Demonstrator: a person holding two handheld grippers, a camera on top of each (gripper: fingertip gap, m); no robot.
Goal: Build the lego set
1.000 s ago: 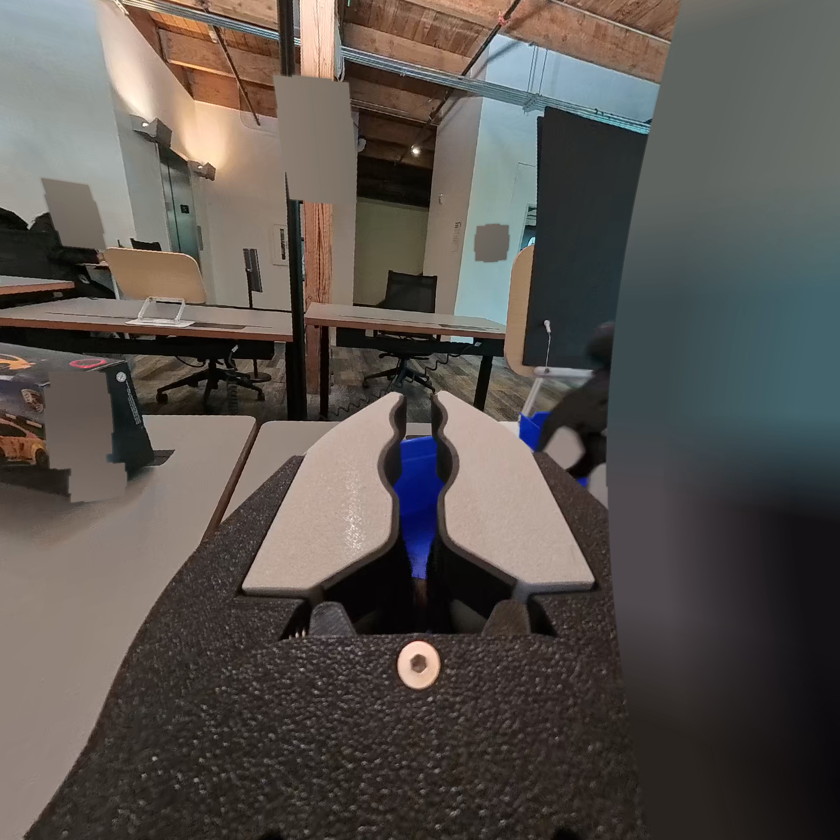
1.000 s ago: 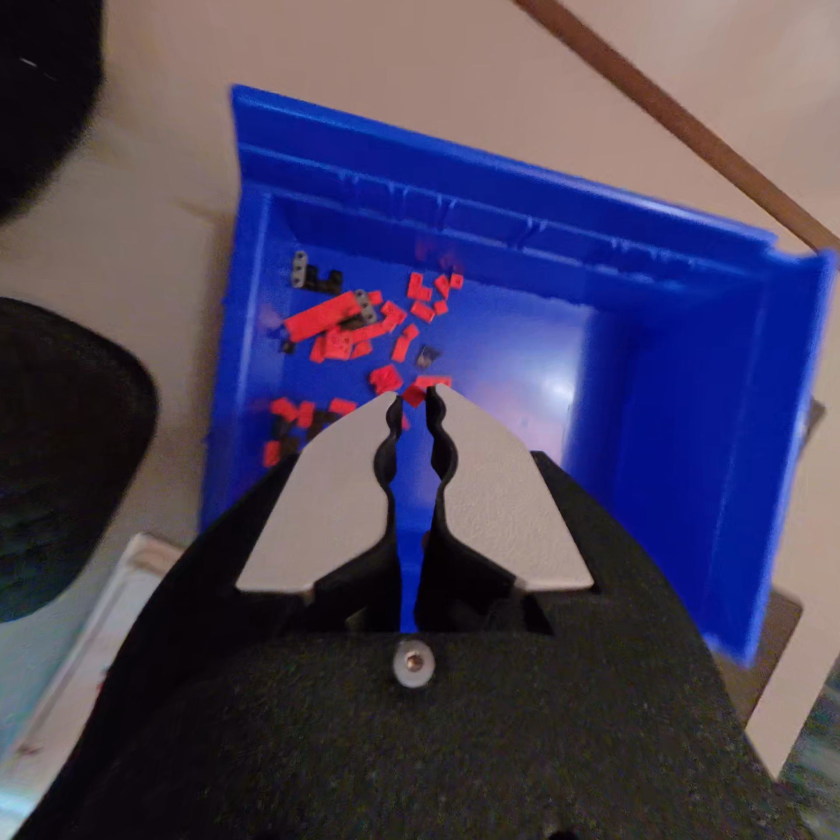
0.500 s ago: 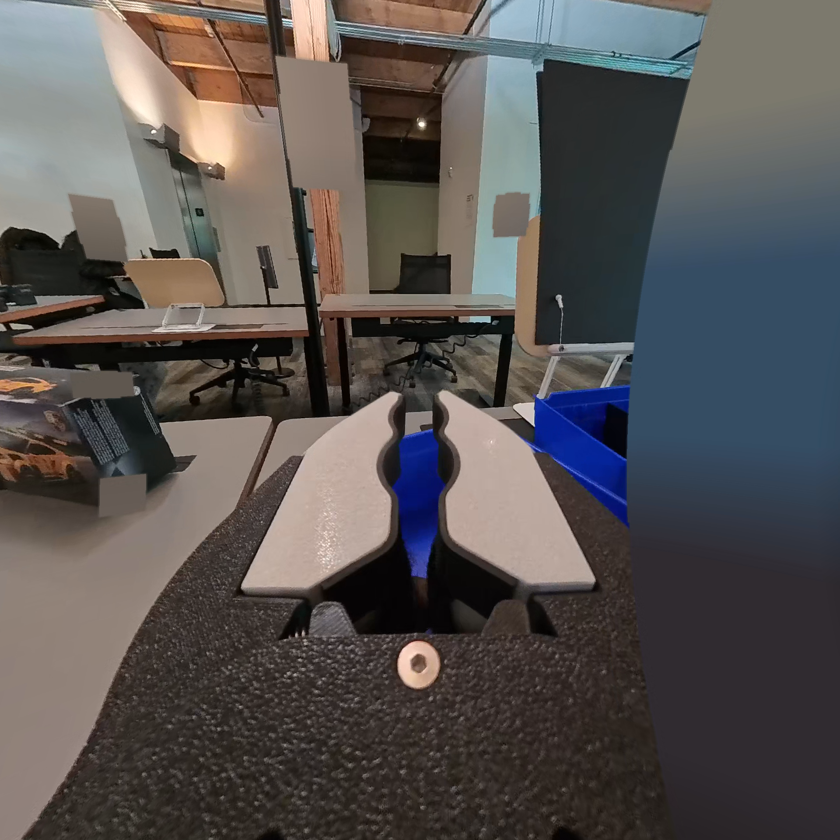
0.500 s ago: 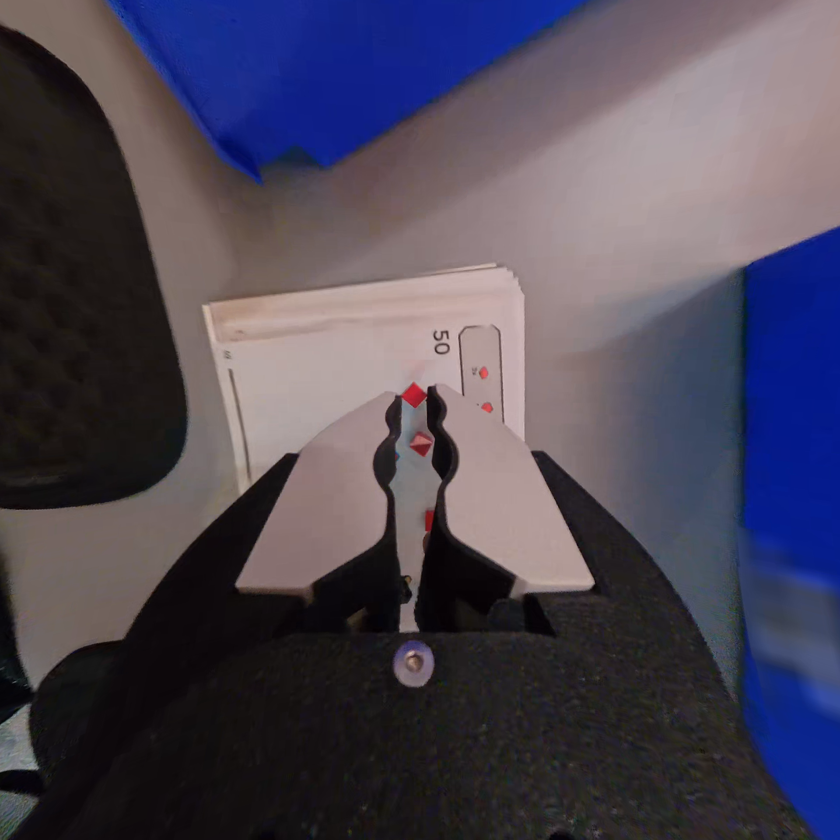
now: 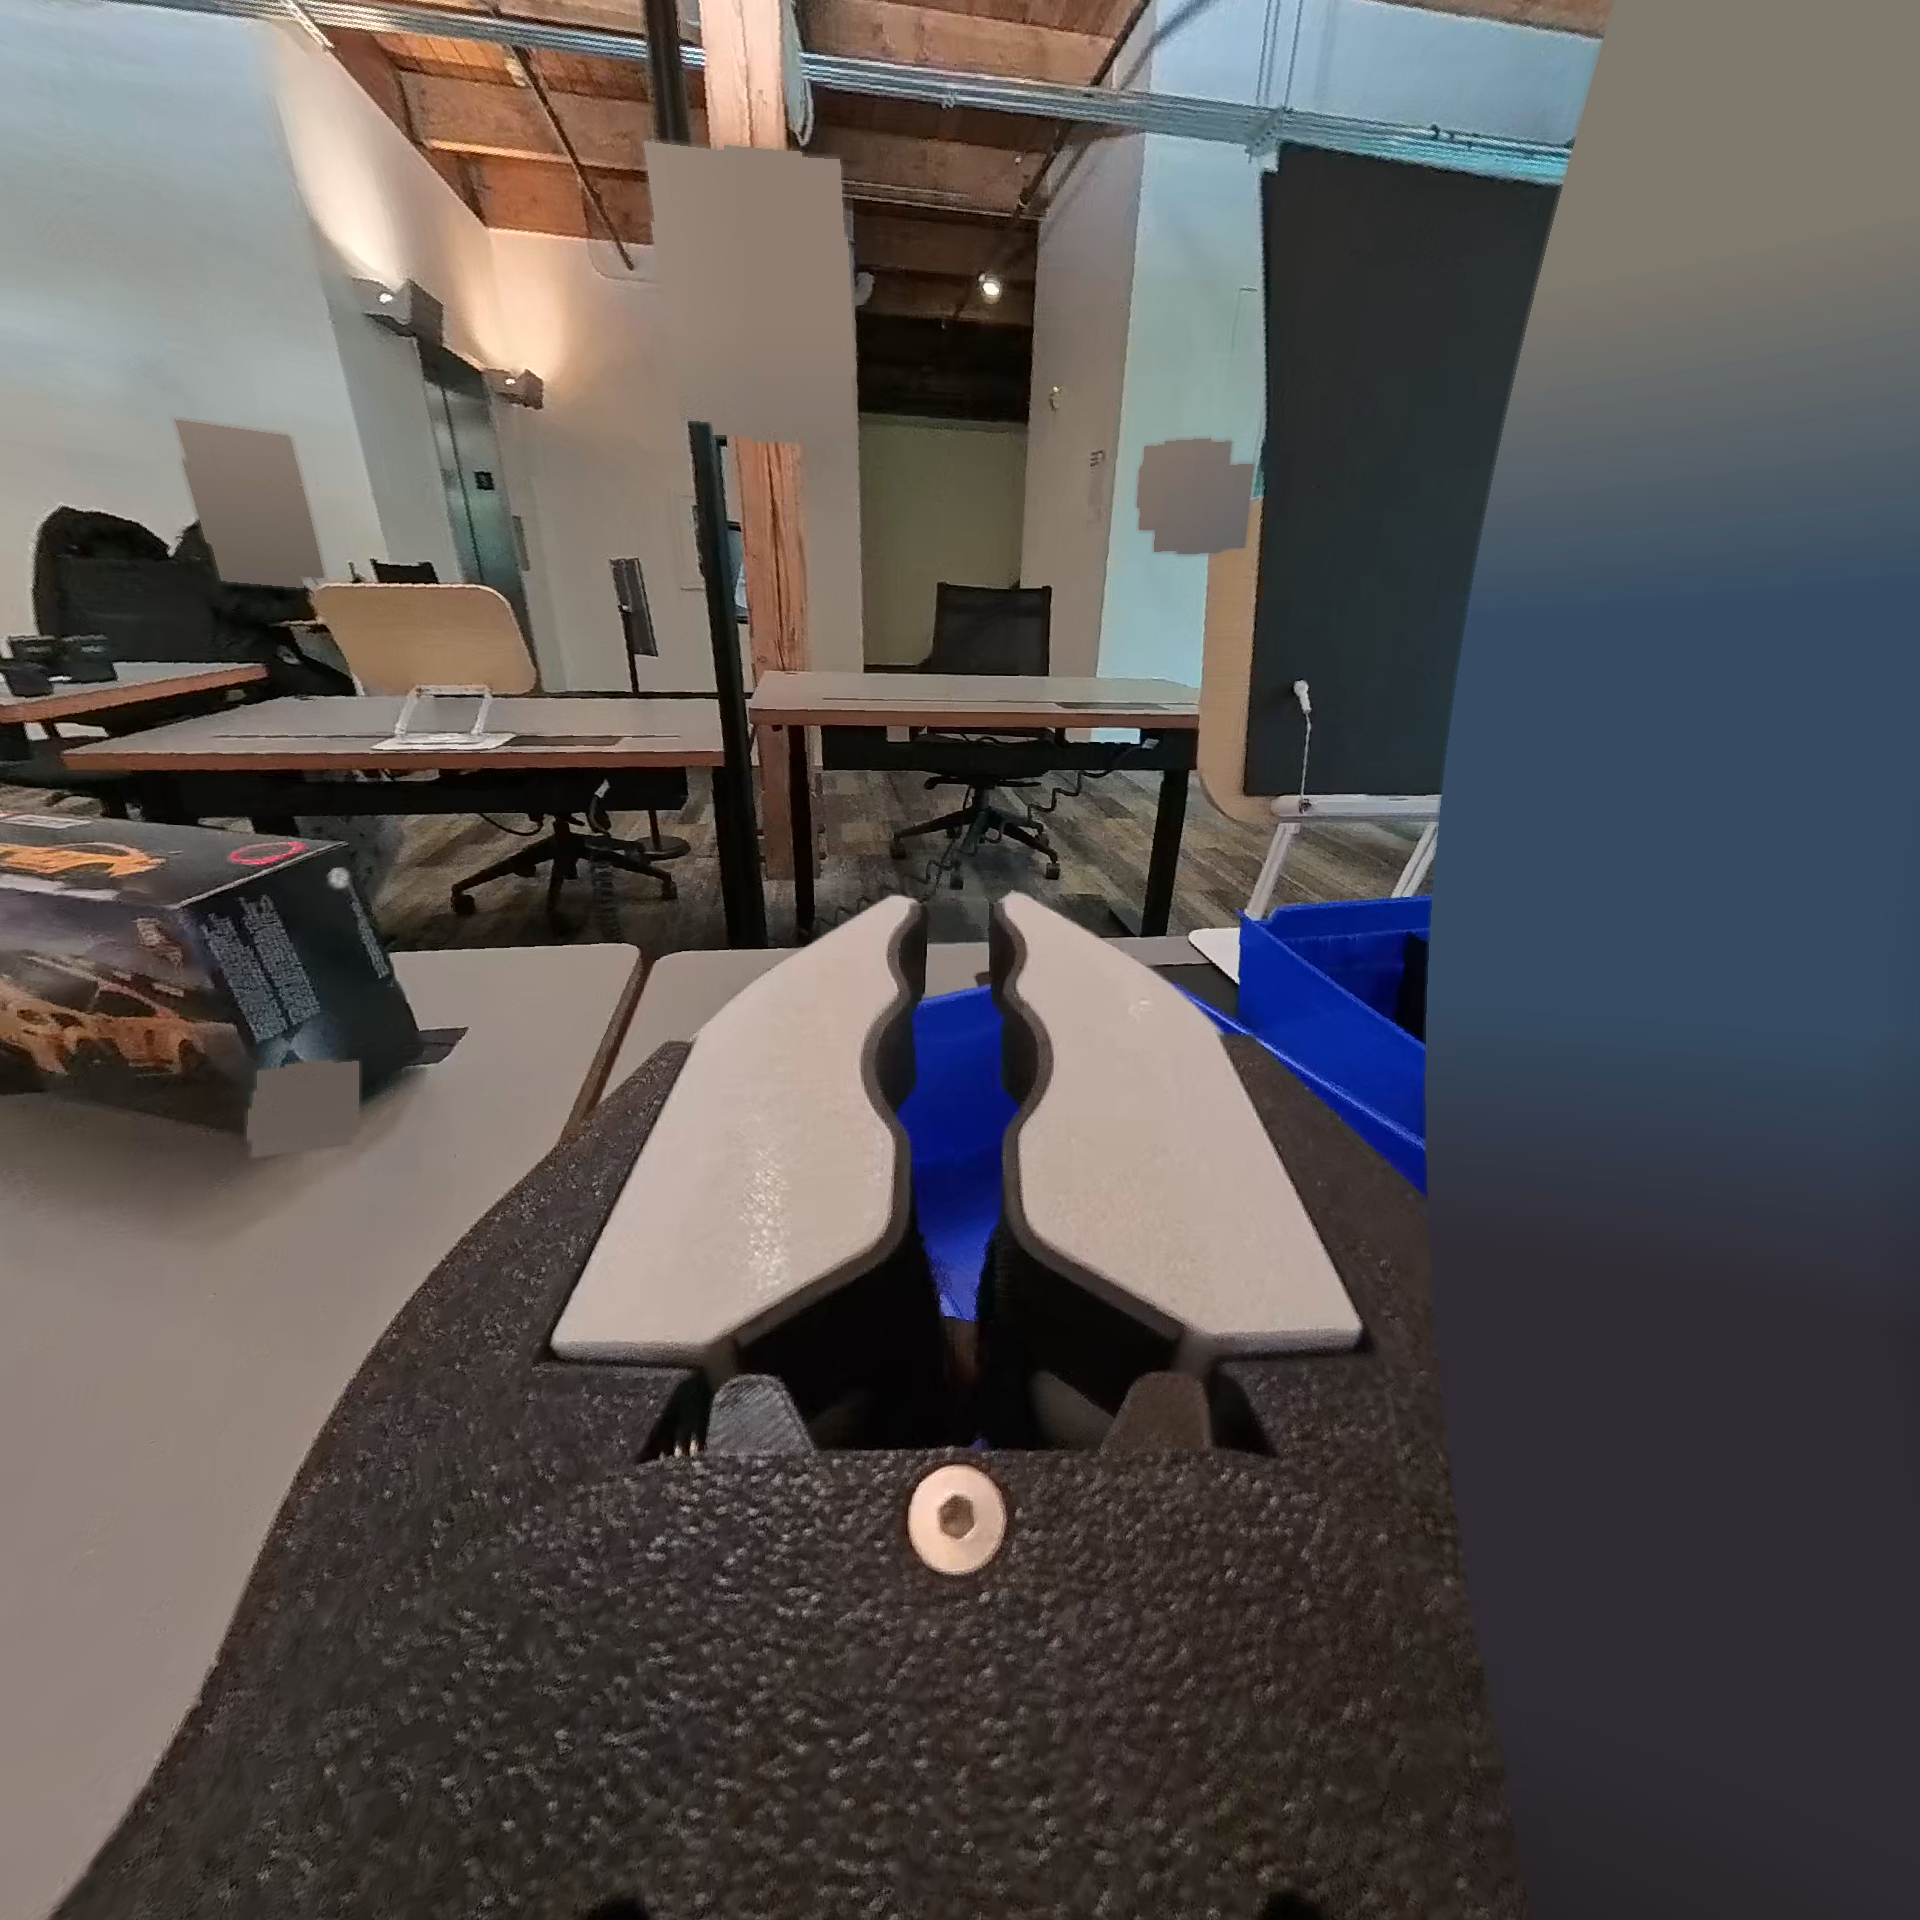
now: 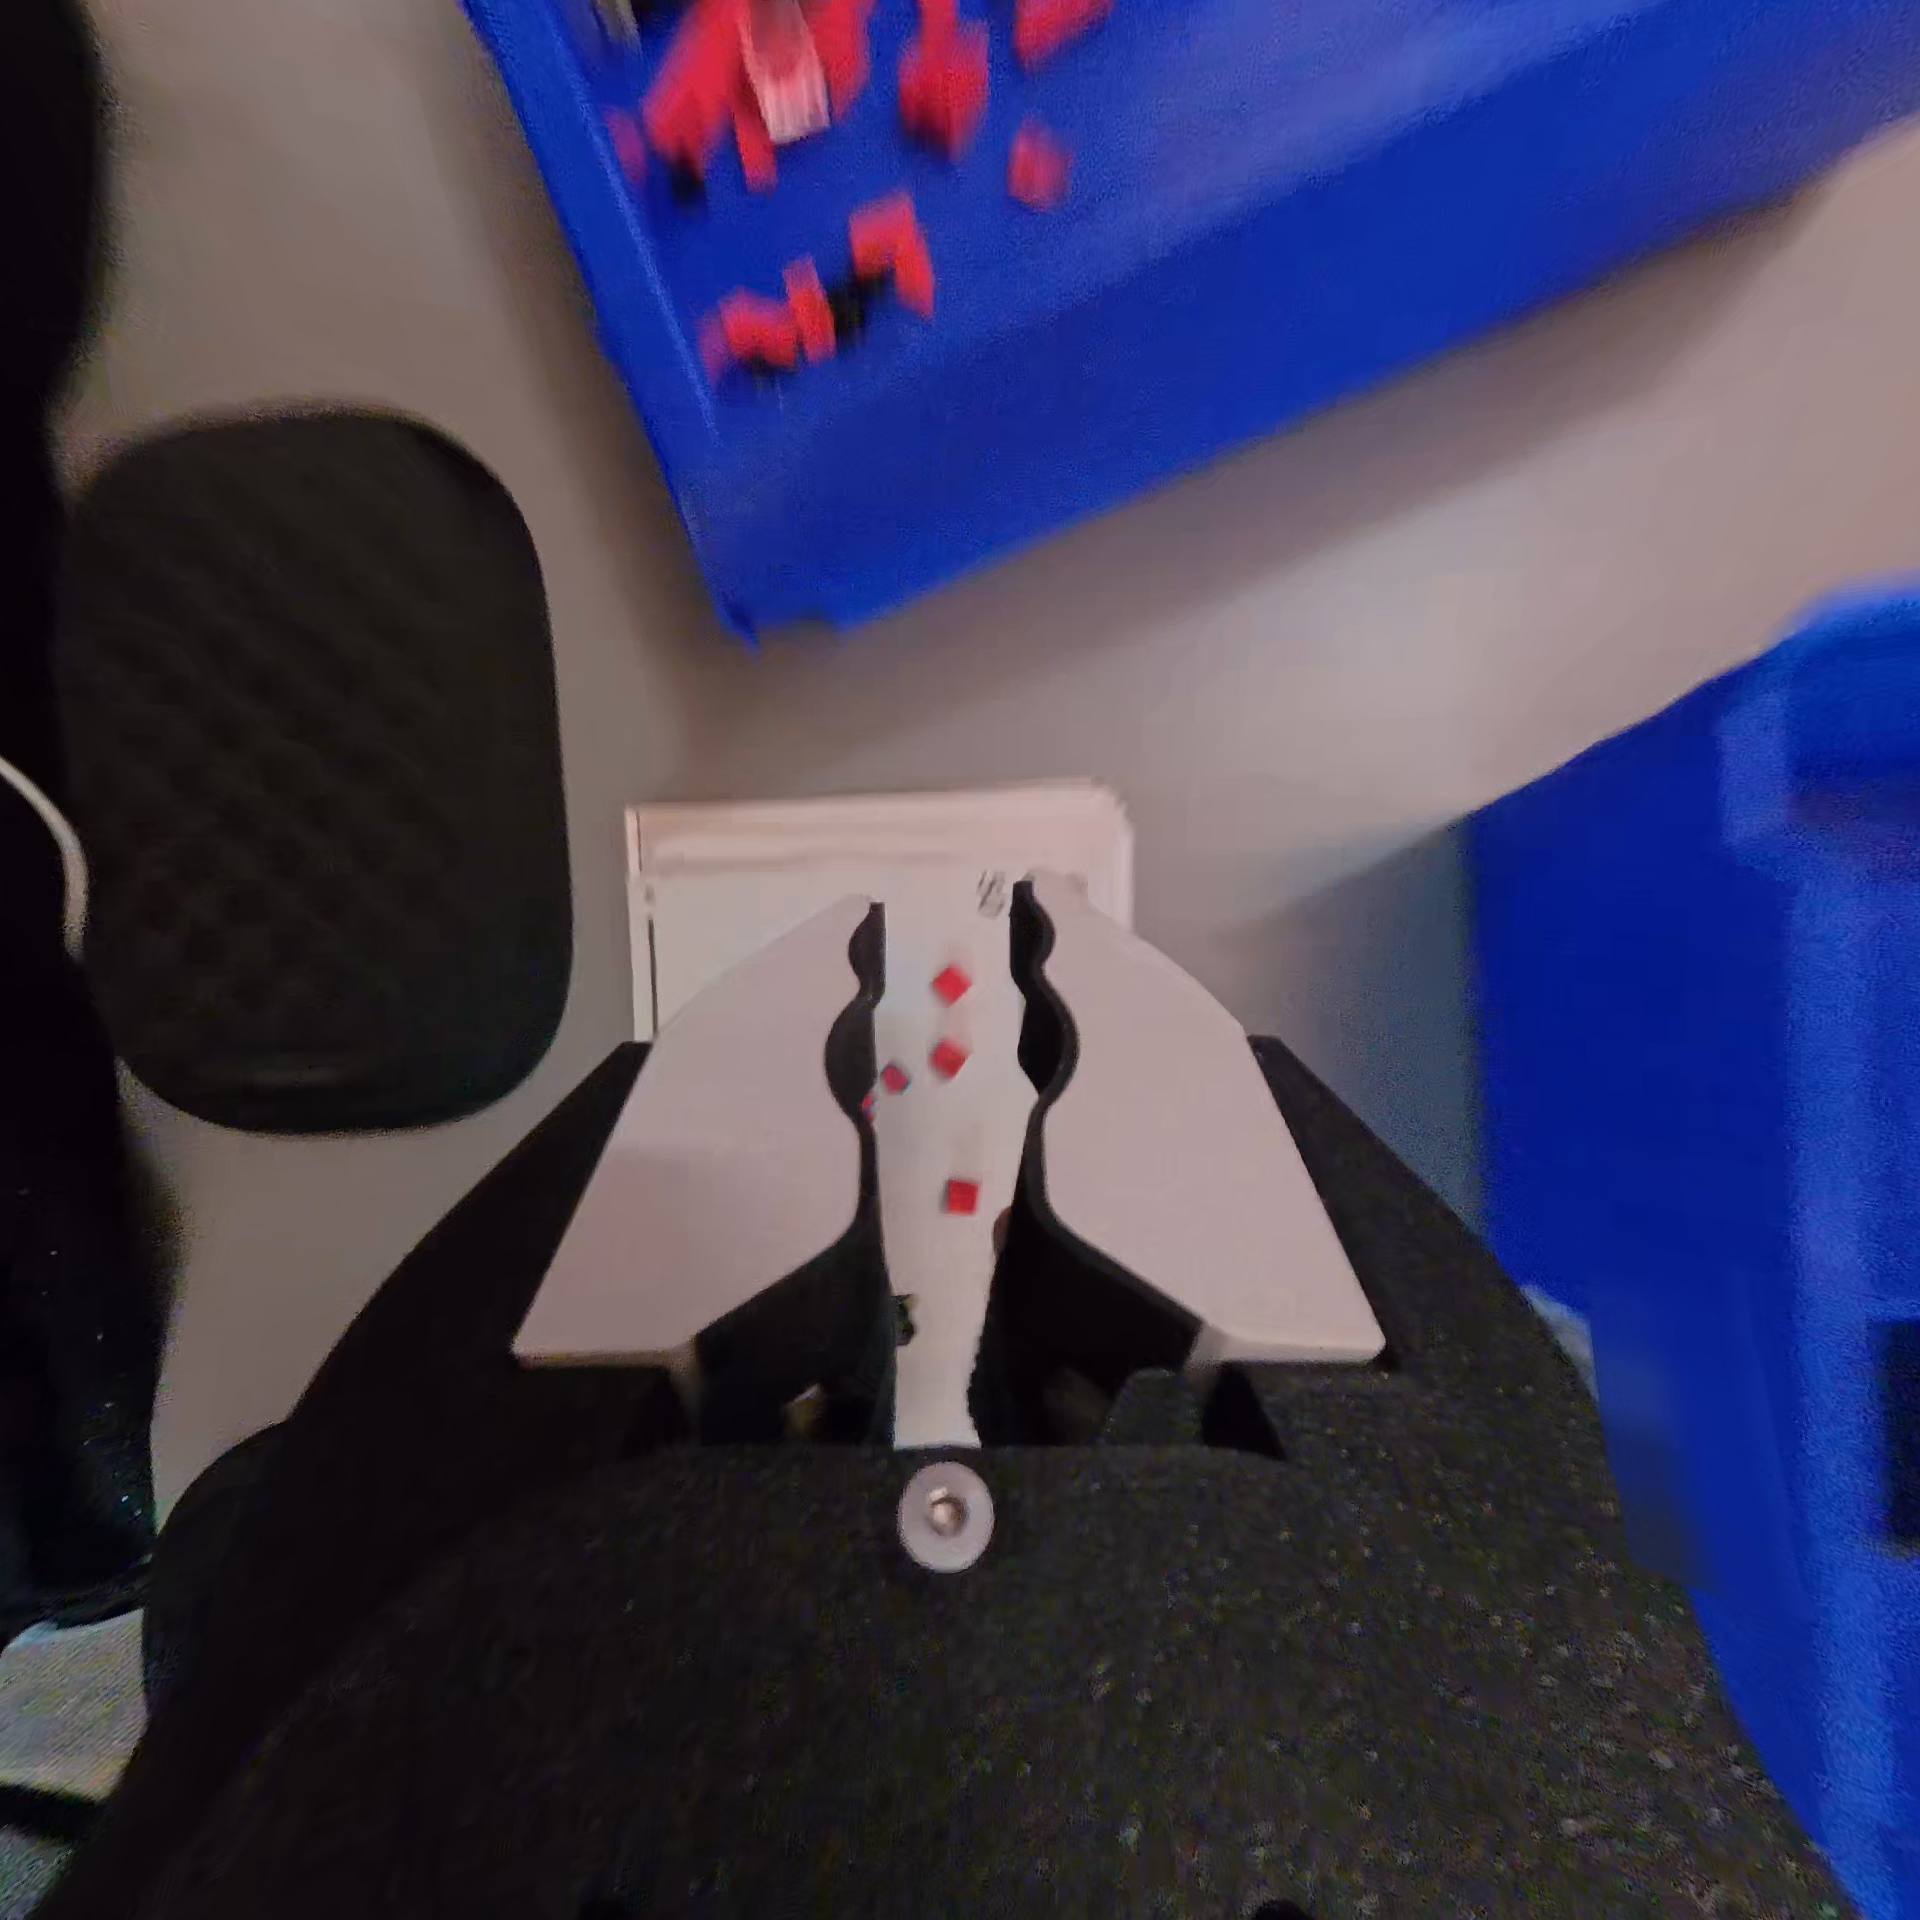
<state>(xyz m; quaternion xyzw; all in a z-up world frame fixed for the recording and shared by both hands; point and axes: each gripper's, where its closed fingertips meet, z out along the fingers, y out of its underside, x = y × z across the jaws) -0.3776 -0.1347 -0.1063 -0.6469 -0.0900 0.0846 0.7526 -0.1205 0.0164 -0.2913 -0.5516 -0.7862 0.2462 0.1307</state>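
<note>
Left wrist view, far left of the frame: dark lego set box [image 5: 156,977] with an orange car printed on it, lying on the grey table [image 5: 208,1351]. Centre: left gripper [image 5: 956,925], grey fingers [image 5: 769,1143] parted only by a narrow gap, nothing between them, held level over the table, with a strip of blue bin [image 5: 951,1101] visible through the gap. Right of that: second blue bin [image 5: 1330,997], then a blurred dark shape filling the right edge. Right wrist view, left side: black textured housing [image 6: 312,769], likely the other gripper, beside the table. Upper centre: blue parts bin [image 6: 1143,416] with blurred red and black lego pieces [image 6: 831,301] inside. Lower centre: right gripper [image 6: 945,899], jaws moderately apart and empty, pointing down at the white instruction booklet [image 6: 883,842] lying flat on the table; small red squares [image 6: 948,982] showing on the page through the gap, printed or loose, cannot tell. Right edge: another blue bin [image 6: 1714,1039], blurred.
</note>
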